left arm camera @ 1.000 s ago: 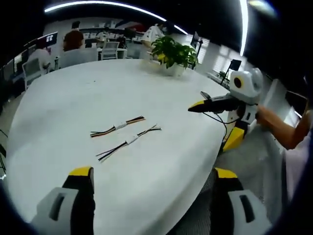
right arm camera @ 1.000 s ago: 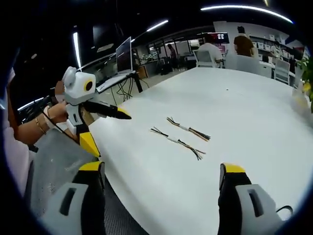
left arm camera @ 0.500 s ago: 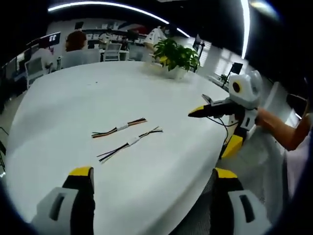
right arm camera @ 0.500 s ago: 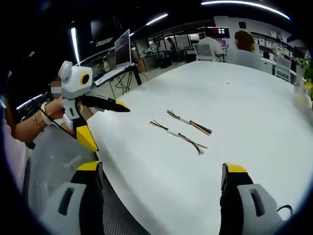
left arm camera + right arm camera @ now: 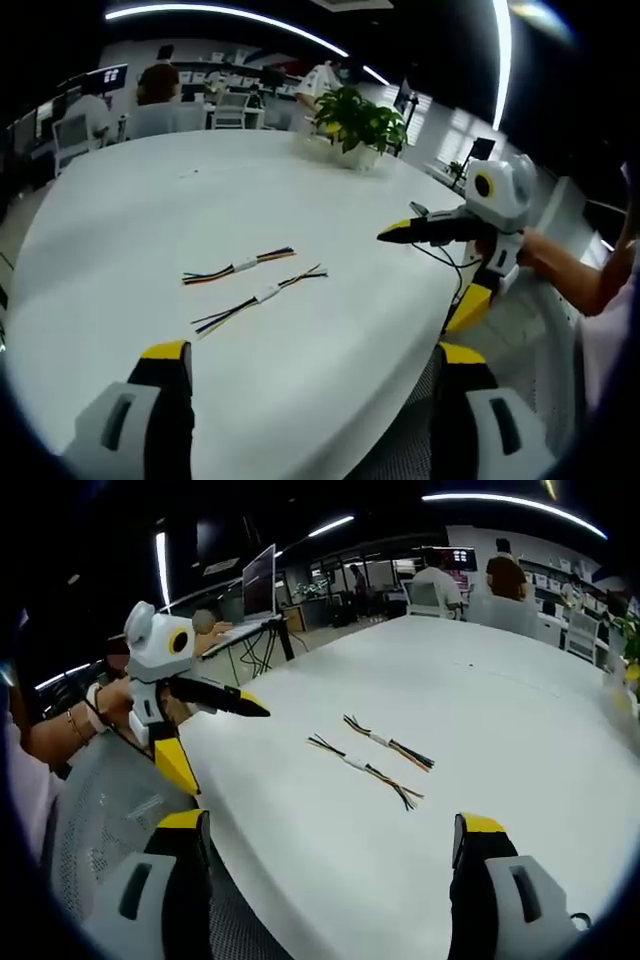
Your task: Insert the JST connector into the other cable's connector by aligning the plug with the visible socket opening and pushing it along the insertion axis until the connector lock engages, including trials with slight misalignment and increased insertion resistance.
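Hardly anything changing: both cables (image 5: 240,266) (image 5: 262,294) still lying mid-frame on the surface (image 5: 150,210), untouched. Left gripper (image 5: 310,352) and right gripper (image 5: 333,825) hovering, fingers apart, empty; insertion not begun.

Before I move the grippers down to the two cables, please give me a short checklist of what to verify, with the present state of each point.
1. Both cables lie free on the white table: ok. The farther cable and the nearer cable lie side by side, apart.
2. Left gripper open and empty: ok.
3. Right gripper open and empty: ok.
4. Path to the cables free: ok; bare table lies between the jaws and the cables.
5. Which end holds plug or socket: cannot tell, the connectors are too small.
6. Potted plant away from the work area: ok, it stands far behind.
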{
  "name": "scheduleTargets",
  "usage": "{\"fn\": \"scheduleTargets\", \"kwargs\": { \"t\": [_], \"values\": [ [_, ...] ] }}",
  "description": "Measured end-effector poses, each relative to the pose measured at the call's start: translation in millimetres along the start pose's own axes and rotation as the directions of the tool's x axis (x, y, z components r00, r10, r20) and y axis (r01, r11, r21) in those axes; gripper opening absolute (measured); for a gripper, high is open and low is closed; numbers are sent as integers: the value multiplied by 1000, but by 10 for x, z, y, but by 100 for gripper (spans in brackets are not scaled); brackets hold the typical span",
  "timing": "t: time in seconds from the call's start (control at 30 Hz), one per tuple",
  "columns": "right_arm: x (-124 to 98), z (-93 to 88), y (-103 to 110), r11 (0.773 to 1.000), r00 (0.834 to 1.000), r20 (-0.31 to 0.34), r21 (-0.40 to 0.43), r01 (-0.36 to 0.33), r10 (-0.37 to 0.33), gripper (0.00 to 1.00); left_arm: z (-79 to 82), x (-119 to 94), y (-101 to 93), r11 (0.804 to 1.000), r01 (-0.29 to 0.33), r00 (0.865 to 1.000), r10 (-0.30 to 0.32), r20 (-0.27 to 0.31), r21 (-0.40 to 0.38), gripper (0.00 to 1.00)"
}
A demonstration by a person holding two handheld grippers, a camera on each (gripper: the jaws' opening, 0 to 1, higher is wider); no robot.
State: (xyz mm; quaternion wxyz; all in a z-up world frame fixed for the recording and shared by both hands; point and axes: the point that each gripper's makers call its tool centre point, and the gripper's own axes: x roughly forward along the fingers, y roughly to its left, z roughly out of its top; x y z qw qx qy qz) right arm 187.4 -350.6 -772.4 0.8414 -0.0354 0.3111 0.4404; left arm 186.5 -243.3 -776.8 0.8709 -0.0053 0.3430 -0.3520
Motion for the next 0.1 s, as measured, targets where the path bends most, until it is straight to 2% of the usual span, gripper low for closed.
{"fn": "scheduleTargets", "kwargs": {
  "t": [0.1],
  "values": [
    [-9,29,-9,1000,1000,15,10,3,-3,100,-20,9,19,1000,-10,1000,11,-10,11,99]
  ]
}}
